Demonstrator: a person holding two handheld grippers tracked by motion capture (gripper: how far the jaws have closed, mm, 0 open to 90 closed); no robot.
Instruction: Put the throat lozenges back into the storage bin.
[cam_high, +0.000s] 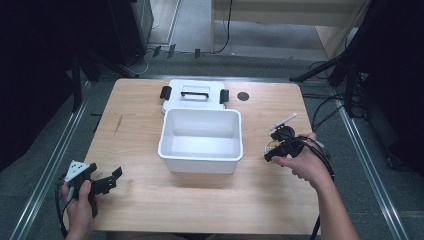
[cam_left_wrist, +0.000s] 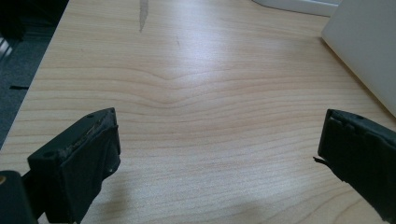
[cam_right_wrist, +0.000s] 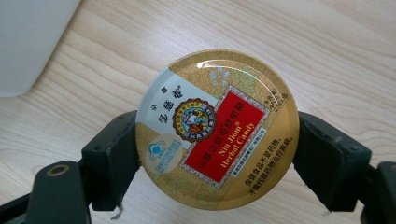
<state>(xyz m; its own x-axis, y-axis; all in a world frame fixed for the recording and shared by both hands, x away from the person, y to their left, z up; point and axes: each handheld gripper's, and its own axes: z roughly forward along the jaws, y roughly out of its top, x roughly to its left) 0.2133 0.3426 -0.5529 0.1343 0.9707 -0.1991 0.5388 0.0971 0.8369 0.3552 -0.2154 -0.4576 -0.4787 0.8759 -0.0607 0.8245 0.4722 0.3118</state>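
- My right gripper (cam_right_wrist: 217, 144) pinches a round candy tin (cam_right_wrist: 217, 128) above the table (cam_high: 140, 115).
- My left gripper (cam_left_wrist: 217, 154) is spread wide, holding nothing, beside the white box (cam_high: 201, 159).

A wooden table (cam_high: 145, 200) takes up the middle of the high view. At its centre stands an open white tub (cam_high: 201, 141), with a white lid (cam_high: 194, 93) bearing black clasps just above it. A small dark disc (cam_high: 243, 96), perhaps a hole, lies toward the upper right. Cables (cam_high: 320, 107) trail over grey floor at right.
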